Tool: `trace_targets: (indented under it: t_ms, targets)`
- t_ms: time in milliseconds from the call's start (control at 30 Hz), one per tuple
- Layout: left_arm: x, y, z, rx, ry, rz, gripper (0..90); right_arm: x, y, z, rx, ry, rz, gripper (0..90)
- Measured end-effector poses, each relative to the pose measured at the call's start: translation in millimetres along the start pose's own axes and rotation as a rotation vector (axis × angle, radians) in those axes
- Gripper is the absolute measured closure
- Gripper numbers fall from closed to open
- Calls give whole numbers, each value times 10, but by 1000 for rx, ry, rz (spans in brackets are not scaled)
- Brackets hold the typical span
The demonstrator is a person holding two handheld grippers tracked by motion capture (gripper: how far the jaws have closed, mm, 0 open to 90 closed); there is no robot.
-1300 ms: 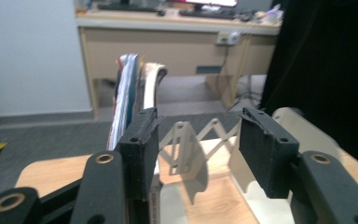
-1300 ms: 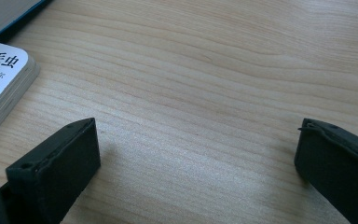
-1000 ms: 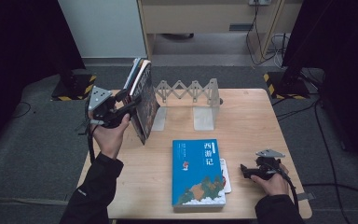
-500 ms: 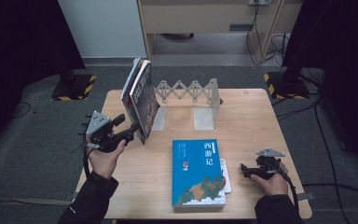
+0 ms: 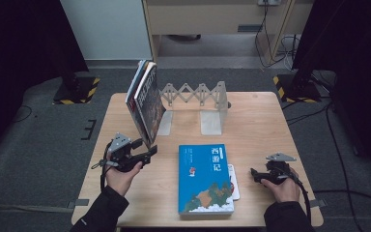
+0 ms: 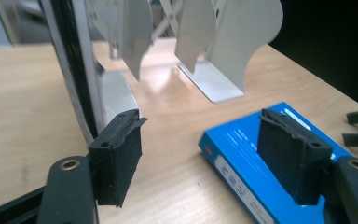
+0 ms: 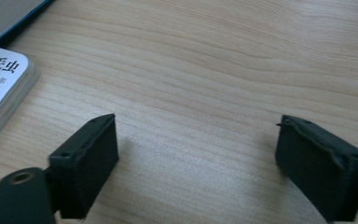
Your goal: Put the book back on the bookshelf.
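Note:
Two or three books (image 5: 145, 101) lean upright against the left end of a grey folding book rack (image 5: 198, 96). A blue book (image 5: 205, 179) lies flat at the table's front middle, on top of a smaller white book (image 5: 233, 181). My left gripper (image 5: 147, 152) hovers low just in front of the leaning books (image 6: 74, 70). It is open; its jaws have just been opening, with nothing between them. My right gripper (image 5: 257, 174) rests at the front right, beside the white book (image 7: 0, 88). It is open over bare wood (image 7: 196, 70); its jaws have just been closing on nothing.
The rack's metal plates (image 6: 233, 51) stand behind the blue book (image 6: 242, 154). The wooden table (image 5: 270, 121) has free room at its right and back right. Dark floor, cables and black stands surround it.
My left hand has dropped from beside the leaning books to just above the table, nearer the front edge. The books stay leaning on the rack. The right hand has kept still.

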State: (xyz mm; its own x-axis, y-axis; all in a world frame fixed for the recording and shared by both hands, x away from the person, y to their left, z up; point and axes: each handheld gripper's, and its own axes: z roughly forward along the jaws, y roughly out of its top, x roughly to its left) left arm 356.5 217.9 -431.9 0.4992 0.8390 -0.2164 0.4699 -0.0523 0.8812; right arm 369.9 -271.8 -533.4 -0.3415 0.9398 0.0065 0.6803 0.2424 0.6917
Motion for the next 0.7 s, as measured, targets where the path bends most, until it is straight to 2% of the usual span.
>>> trace_targets:
  t_ms: [100, 267, 433, 500, 700]
  targets:
    - [16, -86, 67, 30, -9, -9, 289, 8, 20, -37, -2, -8, -19, 181]
    - [21, -205, 160, 66, -35, -26, 275, 41, 98, -148, -82, 15, -9, 215]
    - [2, -302, 258, 104, -60, -33, 264, 148, 179, -238, -150, 70, 2, 225]
    - [-10, -339, 303, 122, -67, -34, 259, 193, 205, -254, -167, 88, -9, 229]
    - [-47, -416, 437, 167, -96, -18, 250, 353, 255, -250, -178, 176, -7, 246]
